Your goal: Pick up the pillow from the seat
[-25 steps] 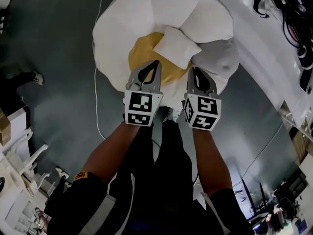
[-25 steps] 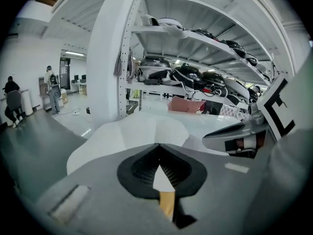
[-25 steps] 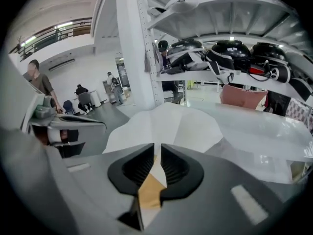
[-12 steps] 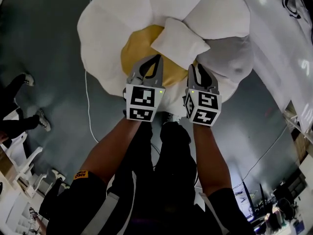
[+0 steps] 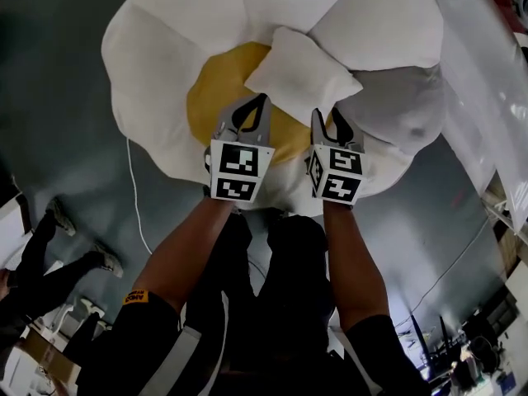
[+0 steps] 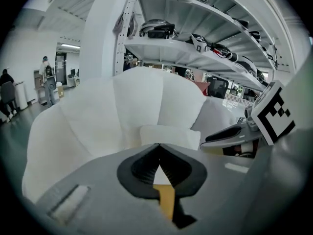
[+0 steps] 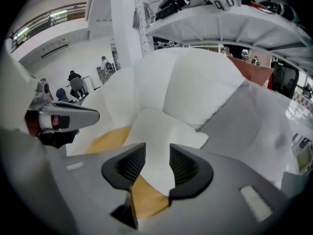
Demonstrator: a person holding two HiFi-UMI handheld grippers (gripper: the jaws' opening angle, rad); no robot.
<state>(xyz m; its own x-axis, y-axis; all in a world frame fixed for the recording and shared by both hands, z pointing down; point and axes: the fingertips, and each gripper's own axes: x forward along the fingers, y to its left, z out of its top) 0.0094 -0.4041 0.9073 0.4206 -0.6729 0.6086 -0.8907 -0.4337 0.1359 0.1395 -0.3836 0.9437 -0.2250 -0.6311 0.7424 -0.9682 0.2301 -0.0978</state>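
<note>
Come down closer to white pillow (image 5: 301,73) lying on yellow seat (image 5: 210,97). Just opening right gripper (image 5: 327,114) wide, empty; holding left gripper (image 5: 262,99) closed, empty. Likely soft, light: pinch near corner.

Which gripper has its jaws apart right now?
The right gripper: its jaws have just been opening and stand apart, nothing gripped, the pillow visible beyond them; on the left gripper they meet at the tips.

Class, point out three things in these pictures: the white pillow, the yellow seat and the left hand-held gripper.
white pillow (image 5: 301,73): head view, middle of its top face.
yellow seat (image 5: 216,97): head view, bare part left of the pillow.
left hand-held gripper (image 6: 159,146): left gripper view, where its closed jaw tips meet.
</note>
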